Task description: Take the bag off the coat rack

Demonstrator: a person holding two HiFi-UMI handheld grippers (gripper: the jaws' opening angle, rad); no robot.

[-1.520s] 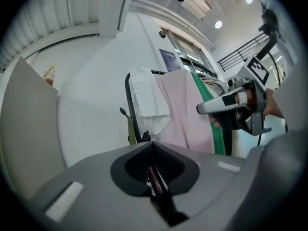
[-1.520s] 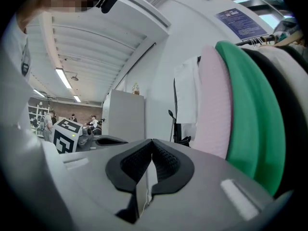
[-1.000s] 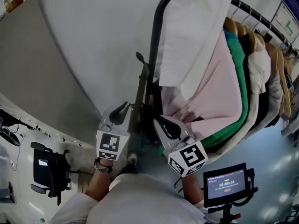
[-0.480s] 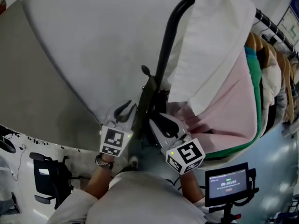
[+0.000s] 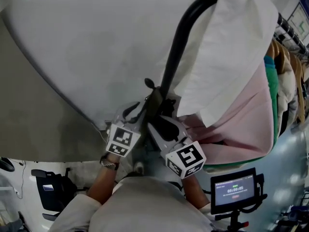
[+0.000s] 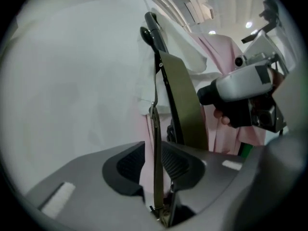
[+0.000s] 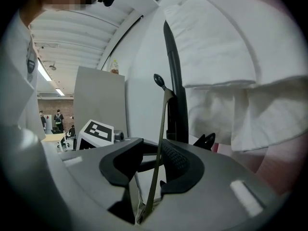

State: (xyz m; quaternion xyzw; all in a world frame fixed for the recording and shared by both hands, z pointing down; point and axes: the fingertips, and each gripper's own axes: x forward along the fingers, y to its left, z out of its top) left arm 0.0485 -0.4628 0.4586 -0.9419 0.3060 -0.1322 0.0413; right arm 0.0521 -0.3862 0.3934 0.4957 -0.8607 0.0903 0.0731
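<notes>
The bag's olive strap (image 5: 155, 102) hangs from a black hook (image 5: 149, 84) on the coat rack's curved black pole (image 5: 183, 33). The bag's body is mostly hidden behind the grippers. My left gripper (image 5: 138, 111) and right gripper (image 5: 155, 123) meet at the strap just below the hook. In the left gripper view the strap (image 6: 156, 143) runs edge-on between the jaws of the left gripper (image 6: 155, 161), with a gap on each side. In the right gripper view the strap (image 7: 159, 143) likewise passes through the right gripper (image 7: 153, 161). Both sets of jaws are opening.
A white garment (image 5: 227, 47) and a pink one (image 5: 241, 124) hang right beside the pole, with more clothes on hangers (image 5: 285, 76) along the rail. A white wall (image 5: 87, 47) is behind. A small screen on a stand (image 5: 234, 190) is at lower right.
Both grippers' jaws have spread apart around the strap. The two grippers have drawn closer together under the hook, and the head view has shifted toward the pole.
</notes>
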